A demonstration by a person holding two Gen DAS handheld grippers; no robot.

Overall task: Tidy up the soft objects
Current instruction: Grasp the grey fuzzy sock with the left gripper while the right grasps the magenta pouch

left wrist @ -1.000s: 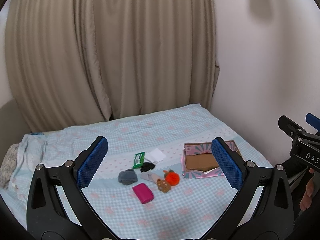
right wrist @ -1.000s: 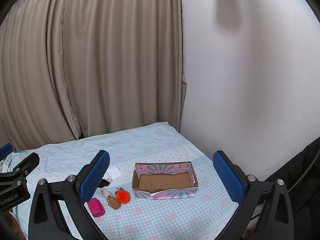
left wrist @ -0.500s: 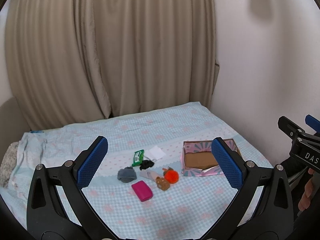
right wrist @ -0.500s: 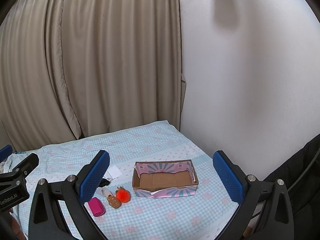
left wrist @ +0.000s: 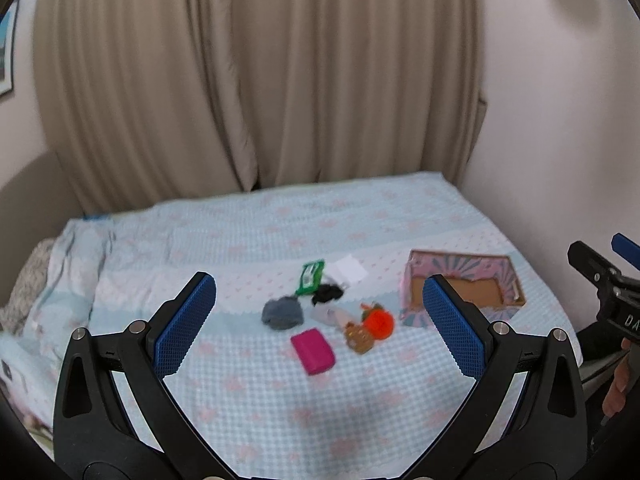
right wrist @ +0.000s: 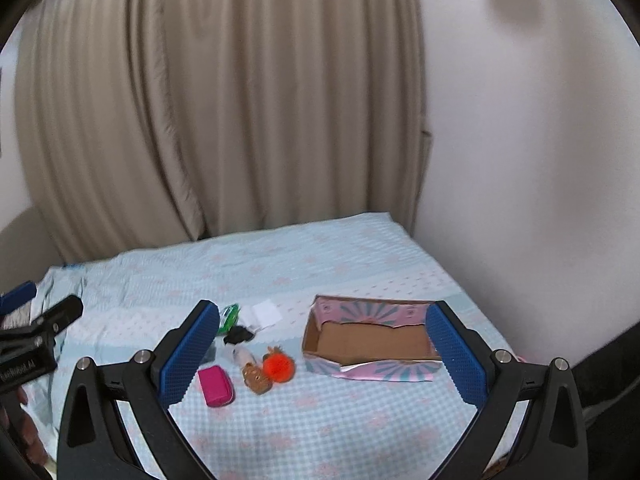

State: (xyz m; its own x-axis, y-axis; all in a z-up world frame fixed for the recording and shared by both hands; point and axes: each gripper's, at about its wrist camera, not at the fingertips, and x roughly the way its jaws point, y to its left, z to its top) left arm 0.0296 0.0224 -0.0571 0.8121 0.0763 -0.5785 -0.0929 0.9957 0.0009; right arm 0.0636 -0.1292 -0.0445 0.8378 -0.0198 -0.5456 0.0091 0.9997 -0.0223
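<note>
left gripper (left wrist: 318,316) wide open, holds nothing, above the bed (left wrist: 248,412). right gripper (right wrist: 322,350) likewise wide open, nothing held. soft items lie in a loose cluster mid-bed: pink pouch (left wrist: 312,351) nearest, grey cloth (left wrist: 281,312), black cloth (left wrist: 327,294), green packet (left wrist: 310,277), white square (left wrist: 349,268), brown toy (left wrist: 359,338) touching orange pompom (left wrist: 378,321). open box (right wrist: 372,338) sits just right of the cluster, apart from it, no soft items visible inside. curtain (left wrist: 256,72) behind the bed.
</note>
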